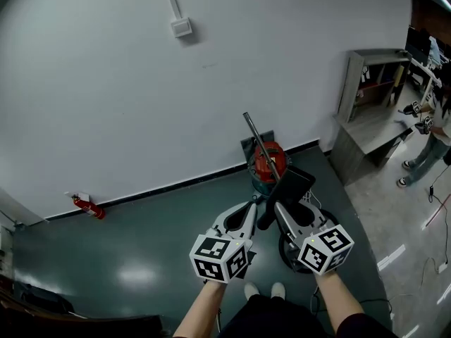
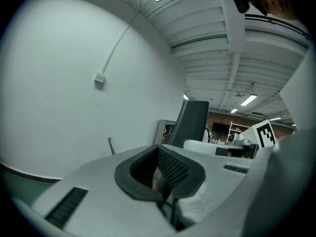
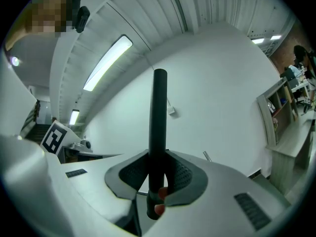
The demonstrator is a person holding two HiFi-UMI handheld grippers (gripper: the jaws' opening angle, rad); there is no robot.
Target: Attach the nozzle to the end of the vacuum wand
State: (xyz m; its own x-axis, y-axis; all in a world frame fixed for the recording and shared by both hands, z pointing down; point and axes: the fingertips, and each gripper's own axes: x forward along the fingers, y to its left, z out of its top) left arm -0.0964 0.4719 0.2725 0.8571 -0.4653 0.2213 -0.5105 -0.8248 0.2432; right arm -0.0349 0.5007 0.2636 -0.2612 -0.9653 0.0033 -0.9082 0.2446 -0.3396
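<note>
— Where's the nozzle point(image 1: 287, 186)?

— It's in your right gripper point(image 3: 158, 173), whose jaws are clamped on its slim black neck. The broad flat end sticks up and away from you. It hangs near the wand point(image 1: 256, 141) but isn't touching it, a little below the wand's open tip.

— And your other hand?

— Your left gripper point(image 2: 160, 174) is fully closed with nothing in it, just beside the right one. Nothing is steadying the wand, which leans up out of the red canister point(image 1: 268, 165) against the wall.

— So what could bite you?

— Push the nozzle on now and the free wand will likely swing aside or slide along the wall. You're also gripping a round neck, so an off-axis shove could twist the nozzle in the pads. I'd brace the wand with your left first.
</note>
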